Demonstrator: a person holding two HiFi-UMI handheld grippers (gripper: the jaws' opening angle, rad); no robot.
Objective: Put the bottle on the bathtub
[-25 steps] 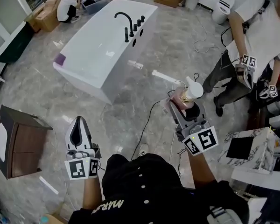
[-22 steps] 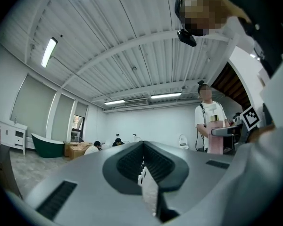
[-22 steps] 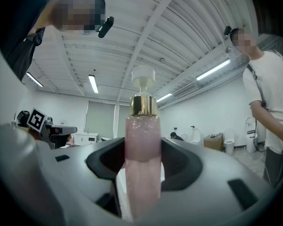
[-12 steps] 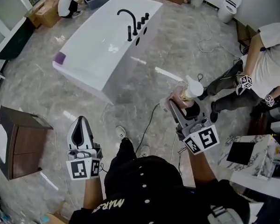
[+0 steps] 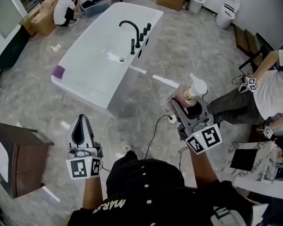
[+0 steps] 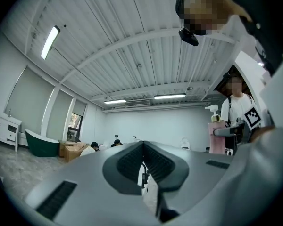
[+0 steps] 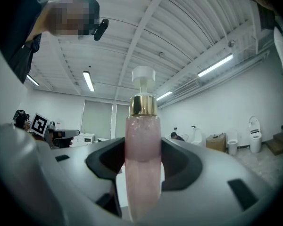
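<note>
Carrying is the stage the task appears to have reached: the bottle [image 7: 142,142] is picked up but not delivered. The right gripper [image 5: 187,107] is clamped on it, its two dark pads pressing the pink body from either side at a medium spread. The bottle stands upright between them, with its gold collar and white pump head rising above the jaw tips. In the right gripper view nothing touches the bottle except the pads.

The left gripper [image 6: 142,149] has its jaws brought together, tips meeting and nothing between them. It hangs off to the left of the right gripper, well apart from it, and seems to have no part in this step.

The bathtub [image 5: 130,86] lies ahead of both grippers, forward and to the left of the right one, with a stretch of marble floor [image 5: 146,102] between the held bottle and the tub's near wall. A black faucet [image 5: 130,30] stands on the far rim, and a small purple object [image 5: 59,71] sits at the tub's left corner. The long near rim looks free.

What remains, judging from this, is the rest of the approach across the floor, then lowering the bottle until its base rests flat on the rim. After that the right jaws must spread and draw back without tipping it. The grasp is done; the placing has not begun.
</note>
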